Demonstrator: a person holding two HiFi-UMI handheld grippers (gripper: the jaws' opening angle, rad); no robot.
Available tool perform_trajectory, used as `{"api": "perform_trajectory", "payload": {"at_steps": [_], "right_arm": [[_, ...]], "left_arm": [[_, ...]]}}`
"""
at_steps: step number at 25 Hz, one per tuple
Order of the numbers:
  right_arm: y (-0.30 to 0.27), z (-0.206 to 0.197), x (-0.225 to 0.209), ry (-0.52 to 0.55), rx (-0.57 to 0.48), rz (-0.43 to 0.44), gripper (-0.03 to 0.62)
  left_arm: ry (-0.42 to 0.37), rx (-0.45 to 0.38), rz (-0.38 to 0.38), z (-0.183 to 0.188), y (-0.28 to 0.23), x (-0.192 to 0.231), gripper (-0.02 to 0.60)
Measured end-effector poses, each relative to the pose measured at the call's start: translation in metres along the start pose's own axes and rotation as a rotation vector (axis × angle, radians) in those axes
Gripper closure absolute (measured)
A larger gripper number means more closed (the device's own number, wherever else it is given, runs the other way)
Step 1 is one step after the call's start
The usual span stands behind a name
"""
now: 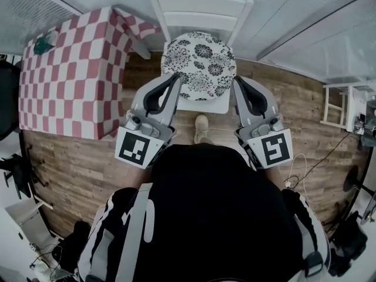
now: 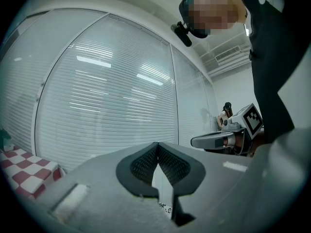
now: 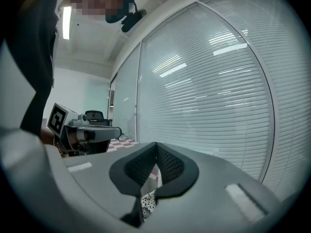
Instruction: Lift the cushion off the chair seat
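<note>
White chair point(image 1: 200, 10): turned seat-first toward the person, front open for a straight reach with both arms.
Cushion point(image 1: 200, 63): round, black-and-white flowered, lying flat on the seat point(image 1: 205, 106) and covering all but the front edge; not lifted yet.
Left claw point(image 1: 174, 78): closed, tips together, nothing between the pads; held level by the cushion's left edge, apparently to flank it. Contact with the fabric impossible to tell.
Right claw point(image 1: 237, 82): closed and empty too; level by the cushion's right edge, mirroring the other, with a scrap of flowered fabric in sight just below the tips.
Placing: one claw on each side, probably for an even lift of a soft, wide pad from two opposite edges.
Next step: likely an opening of both claws, then a pinch on the left and right rims before any raising.
Risk: with tips shut, only a nudge or slide across the seat, no hold.
Table point(image 1: 64, 75): under a red-and-white checked cloth, off the chair's left side, clear of the reach.
</note>
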State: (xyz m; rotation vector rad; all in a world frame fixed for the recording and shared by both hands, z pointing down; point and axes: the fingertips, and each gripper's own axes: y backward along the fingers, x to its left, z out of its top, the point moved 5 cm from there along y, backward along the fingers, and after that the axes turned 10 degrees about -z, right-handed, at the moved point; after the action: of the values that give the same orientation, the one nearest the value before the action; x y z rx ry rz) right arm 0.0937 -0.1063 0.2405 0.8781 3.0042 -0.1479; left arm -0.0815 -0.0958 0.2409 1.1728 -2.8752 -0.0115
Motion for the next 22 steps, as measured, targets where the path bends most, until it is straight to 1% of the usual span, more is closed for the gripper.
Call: {"api": "perform_trajectory", "payload": {"at_steps": [5, 8, 12, 17, 22], "right_arm": [[-0.008, -0.006, -0.003, -0.003, 0.024, -0.014, 0.595], [-0.014, -0.009, -0.004, 0.004, 0.035, -0.028, 0.595], [-0.021, -0.009, 0.000, -0.004, 0.038, -0.053, 0.595], [-0.030, -0.009, 0.006, -0.002, 0.032, -0.051, 0.595], [-0.042, -0.013, 0.007, -0.011, 0.017, -0.025, 0.595]], "left_arm": [[0.013, 0.018, -0.007, -0.008, 0.001, 0.008, 0.580], [0.015, 0.028, -0.030, -0.012, 0.001, 0.014, 0.580], [0.035, 0.034, -0.058, -0.017, 0.002, 0.024, 0.580], [0.044, 0.024, -0.081, -0.018, -0.004, 0.033, 0.581], [0.039, 0.050, -0.105, -0.027, -0.007, 0.044, 0.580]]}}
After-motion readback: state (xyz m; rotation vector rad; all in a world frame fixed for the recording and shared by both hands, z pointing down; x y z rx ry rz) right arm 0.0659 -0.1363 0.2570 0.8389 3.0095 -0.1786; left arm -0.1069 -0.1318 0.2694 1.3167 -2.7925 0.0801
